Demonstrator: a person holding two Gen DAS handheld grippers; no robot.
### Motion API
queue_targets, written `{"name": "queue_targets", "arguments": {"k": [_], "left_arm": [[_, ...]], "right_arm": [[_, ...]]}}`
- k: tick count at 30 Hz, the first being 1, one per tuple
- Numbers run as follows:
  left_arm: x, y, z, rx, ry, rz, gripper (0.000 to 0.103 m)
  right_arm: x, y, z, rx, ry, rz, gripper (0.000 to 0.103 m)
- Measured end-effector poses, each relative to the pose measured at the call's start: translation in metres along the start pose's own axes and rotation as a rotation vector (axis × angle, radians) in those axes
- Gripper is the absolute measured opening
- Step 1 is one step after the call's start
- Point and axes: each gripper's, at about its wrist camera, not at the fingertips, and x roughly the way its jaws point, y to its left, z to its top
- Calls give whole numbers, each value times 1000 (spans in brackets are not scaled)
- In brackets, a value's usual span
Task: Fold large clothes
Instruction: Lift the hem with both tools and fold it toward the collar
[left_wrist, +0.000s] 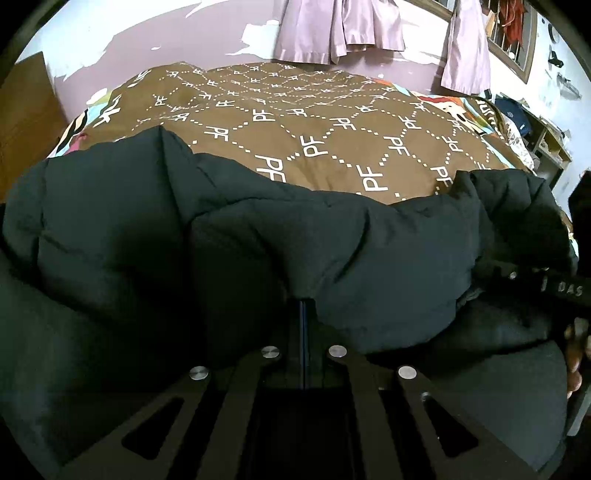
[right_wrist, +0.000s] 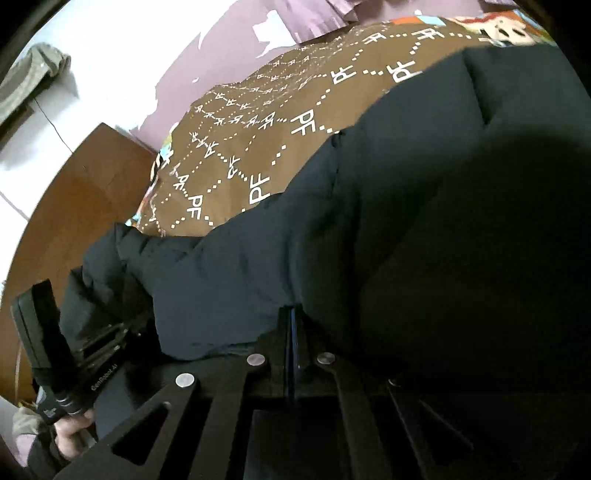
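Black puffer jacket (left_wrist: 258, 251) lies bunched across the near edge of a bed, its quilted bulk filling the lower half of both wrist views and running from the far left to the far right of the left wrist view. It rests on a brown bedspread (left_wrist: 295, 122) printed with white dotted diamonds and the letters PF, which stretches away to the far side of the bed; a strip of brightly coloured cartoon print shows along the spread's left and right borders. The left gripper (left_wrist: 303, 314) points down into the jacket with its jaws together, and the fabric swells up all around the tips so that they are pinched on a fold of the jacket. The right gripper (right_wrist: 293, 317) stands the same way in its own view, jaws together and buried in a fold of the jacket (right_wrist: 406, 221), with the cloth heaped high and dark on its right. In the left wrist view the other gripper's black body enters from the right edge, with fingers of a hand (left_wrist: 574, 354) curled around its handle. In the right wrist view the other gripper appears low on the left, held by a hand (right_wrist: 74, 432). Beyond the bed hang pale pink curtains (left_wrist: 343, 29) against a purple wall with peeling white patches. A wooden panel (right_wrist: 85, 206) stands at the left of the bed.
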Motion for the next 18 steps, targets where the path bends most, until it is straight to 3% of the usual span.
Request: {"name": "queue_targets", "arguments": {"k": [8,11,13,16,18], "left_arm": [[-1,-3,-3,1,-7,3,1],[-3,0,-3,-10,-15,-20,1],[-8,4,1,-33,-10,-45,0],[-23,5,5,-49,-37,-62,3],[-33,3,5,-47,-58,-43,10]], "right_arm": [[-5,1,-2,-8,-40,46,3],[-17,10,-3,-52,-83,86,26],[-22,21,-4,-99,-88,89,48],[-30,33,-7,-137,-115,49,53],[-37,31,-9,-107,-134,42,54]]}}
